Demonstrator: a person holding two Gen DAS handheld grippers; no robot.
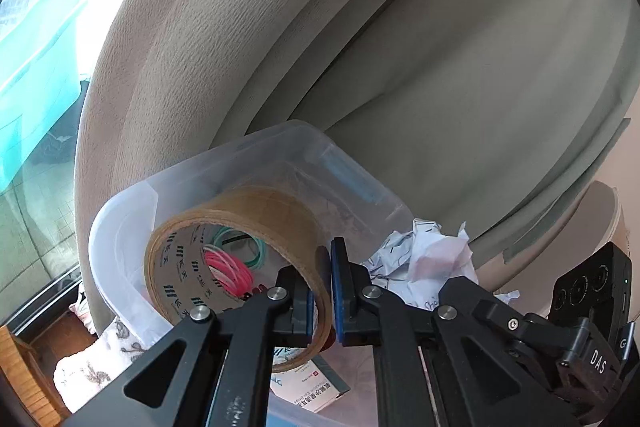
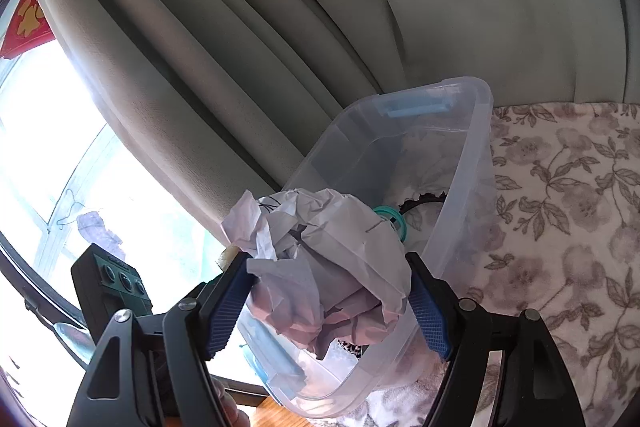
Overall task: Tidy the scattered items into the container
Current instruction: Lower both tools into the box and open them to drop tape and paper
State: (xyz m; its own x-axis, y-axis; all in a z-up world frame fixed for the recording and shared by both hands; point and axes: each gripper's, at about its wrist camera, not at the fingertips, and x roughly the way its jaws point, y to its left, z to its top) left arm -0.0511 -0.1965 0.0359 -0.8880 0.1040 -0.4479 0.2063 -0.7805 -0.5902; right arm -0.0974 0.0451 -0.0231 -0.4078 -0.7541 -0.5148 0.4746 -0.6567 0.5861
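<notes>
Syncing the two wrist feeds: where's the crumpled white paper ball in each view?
Left wrist: the crumpled white paper ball sits right of centre, just behind the left gripper, which pinches the brown tape roll.
Right wrist: it fills the lower centre, clamped in the right gripper.
Shared landmark: the clear plastic bin, with green rubber bands inside.

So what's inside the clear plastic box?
Inside the clear plastic box: teal rubber bands, pink rubber bands, something black. The crumpled paper ball hides the rest.
</notes>
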